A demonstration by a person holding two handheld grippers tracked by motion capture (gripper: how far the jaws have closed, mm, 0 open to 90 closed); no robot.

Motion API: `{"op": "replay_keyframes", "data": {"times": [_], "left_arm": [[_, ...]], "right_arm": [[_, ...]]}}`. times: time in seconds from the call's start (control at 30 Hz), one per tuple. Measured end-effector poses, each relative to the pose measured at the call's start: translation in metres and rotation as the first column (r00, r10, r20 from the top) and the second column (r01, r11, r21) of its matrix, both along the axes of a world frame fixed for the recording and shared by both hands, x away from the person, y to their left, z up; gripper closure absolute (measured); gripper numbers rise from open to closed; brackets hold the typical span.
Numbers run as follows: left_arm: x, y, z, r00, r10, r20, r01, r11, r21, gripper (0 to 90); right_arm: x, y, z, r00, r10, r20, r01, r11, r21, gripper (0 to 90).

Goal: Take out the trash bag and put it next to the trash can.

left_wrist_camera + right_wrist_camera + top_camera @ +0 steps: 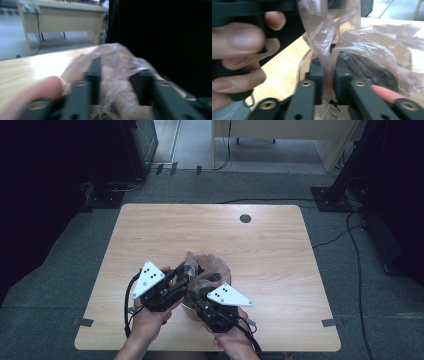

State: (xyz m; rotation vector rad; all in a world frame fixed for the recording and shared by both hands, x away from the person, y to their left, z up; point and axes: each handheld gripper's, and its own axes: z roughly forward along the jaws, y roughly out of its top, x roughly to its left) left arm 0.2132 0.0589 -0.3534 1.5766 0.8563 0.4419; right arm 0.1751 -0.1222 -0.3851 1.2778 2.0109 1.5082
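- Two handheld grippers are seen meeting over one thin plastic bag (pixel 210 265) near the front middle of a light wooden table (pixel 270 245), in the high view.
- Broad open tabletop is left behind the bag and to both sides; the table's near edge lies just under the person's forearms.
- One bag is counted, translucent and pinkish, crumpled, lining a round container (pixel 189 311) whose pale rim is glimpsed beneath it; dark contents are seen through the film in the right gripper view.
- The left gripper (pixel 117 82) is held with its jaws parted, a gathered fold of the bag (pixel 117 62) bulging between them; whether the film is touched by both jaws cannot be told through the blur.
- The right gripper (pixel 328 75) is shown with its jaws drawn nearly together, a twisted strip of the bag (pixel 372 42) pinched upright between them.
- The left hand (pixel 147 317) is wrapped round its gripper's handle, its knuckles seen close up in the right gripper view (pixel 239 62).
- The right hand (pixel 230 340) is closed round the other handle at the table's near edge.
- One small dark round hole (pixel 245 218) is noted near the table's far edge, well apart from the bag.
- Cables (pixel 350 235) are trailed across the grey floor to the right of the table.
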Motion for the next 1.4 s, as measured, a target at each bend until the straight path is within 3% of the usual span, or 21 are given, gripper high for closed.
{"op": "replay_keyframes", "data": {"times": [0.13,0.33,0.63,0.8,0.9,0.93,1.07,1.1,1.17,1.2,1.3,1.4], "left_arm": [[-0.001,0.013,-0.002,0.9997,0.019,-0.017,-0.020,0.9991,-0.036,36.3],[-0.005,0.026,-0.002,0.9989,0.031,-0.035,-0.032,0.9989,-0.033,19.8],[-0.007,0.055,-0.018,0.9926,0.108,-0.055,-0.110,0.9930,-0.043,18.0],[-0.004,0.081,-0.038,0.9771,0.188,-0.099,-0.190,0.9817,-0.009,16.1],[-0.001,0.096,-0.053,0.9628,0.239,-0.127,-0.236,0.9710,0.036,16.0],[0.000,0.101,-0.060,0.9576,0.252,-0.140,-0.246,0.9675,0.057,11.0],[0.005,0.122,-0.091,0.9169,0.350,-0.191,-0.328,0.9342,0.142,9.9],[0.007,0.126,-0.100,0.9031,0.380,-0.201,-0.349,0.9211,0.173,9.9],[0.010,0.135,-0.114,0.8807,0.410,-0.237,-0.368,0.9075,0.203,9.9],[0.011,0.139,-0.122,0.8665,0.431,-0.252,-0.380,0.8970,0.225,9.9],[0.015,0.148,-0.140,0.8341,0.475,-0.280,-0.400,0.8706,0.286,9.9],[0.017,0.149,-0.151,0.8228,0.492,-0.284,-0.394,0.8540,0.340,9.9]], "right_arm": [[0.001,-0.002,0.003,0.9985,-0.038,0.039,0.038,0.9993,-0.001,89.7],[0.001,-0.004,0.012,0.9891,-0.089,0.117,0.090,0.9960,0.004,90.0],[0.004,-0.007,0.033,0.9717,-0.127,0.199,0.126,0.9919,0.019,90.0],[0.003,-0.011,0.049,0.9591,-0.138,0.247,0.134,0.9905,0.033,90.0],[0.003,-0.014,0.058,0.9523,-0.146,0.268,0.139,0.9893,0.043,90.0],[0.003,-0.015,0.061,0.9498,-0.148,0.275,0.141,0.9889,0.045,90.0],[0.004,-0.018,0.072,0.9426,-0.156,0.295,0.147,0.9877,0.055,90.0],[0.004,-0.018,0.073,0.9419,-0.156,0.298,0.146,0.9878,0.054,90.0],[0.005,-0.019,0.076,0.9404,-0.157,0.302,0.146,0.9875,0.059,90.0],[0.005,-0.020,0.078,0.9391,-0.160,0.304,0.148,0.9871,0.060,90.0],[0.007,-0.022,0.083,0.9360,-0.166,0.310,0.153,0.9859,0.066,90.0],[0.009,-0.024,0.089,0.9318,-0.174,0.319,0.159,0.9847,0.071,90.0]]}}
